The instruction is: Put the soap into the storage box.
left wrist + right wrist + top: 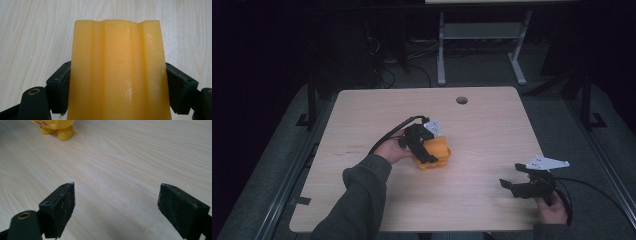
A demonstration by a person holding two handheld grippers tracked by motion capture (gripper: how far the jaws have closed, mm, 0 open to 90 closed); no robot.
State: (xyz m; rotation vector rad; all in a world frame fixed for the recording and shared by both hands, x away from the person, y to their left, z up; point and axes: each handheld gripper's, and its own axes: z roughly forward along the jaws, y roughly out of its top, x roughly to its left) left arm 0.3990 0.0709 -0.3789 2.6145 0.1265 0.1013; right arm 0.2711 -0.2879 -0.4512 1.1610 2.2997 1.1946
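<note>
1. At the near right of the table point(362, 210), well apart from the yellow toy point(435, 153), the right gripper point(512, 186) hovers low over the bare wood with its jaws wide apart and nothing between them. Its own view shows both pads point(63, 205) clean of any load, with plain wood grain in the gap.

2. Nearer the table's middle, the left gripper point(424, 150) is clamped on the yellow toy. The left gripper view shows one black pad point(60, 86) pressed flat against each side of the toy point(117, 72), so the grasp appears square and secure.

3. Progress, as judged: the grasp stage is complete. Whether the toy is lifted or resting on the wood cannot be told from the high view, and no destination is apparent. Any carry, placement or hand-over is outstanding; the right gripper looks ready but unengaged.

4. Condition of the toy: yellow-orange, smooth and slightly glossy, apparently a moulded plastic figure. The face seen from the left gripper is broad and ribbed lengthwise, with a wavy far edge and faint pale scuffs. The right gripper view shows rounded feet point(65, 132) and a pink patch at its top left edge.

5. Beyond the toy, a round cable hole point(461, 100) sits near the table's far edge, uninvolved.
</note>
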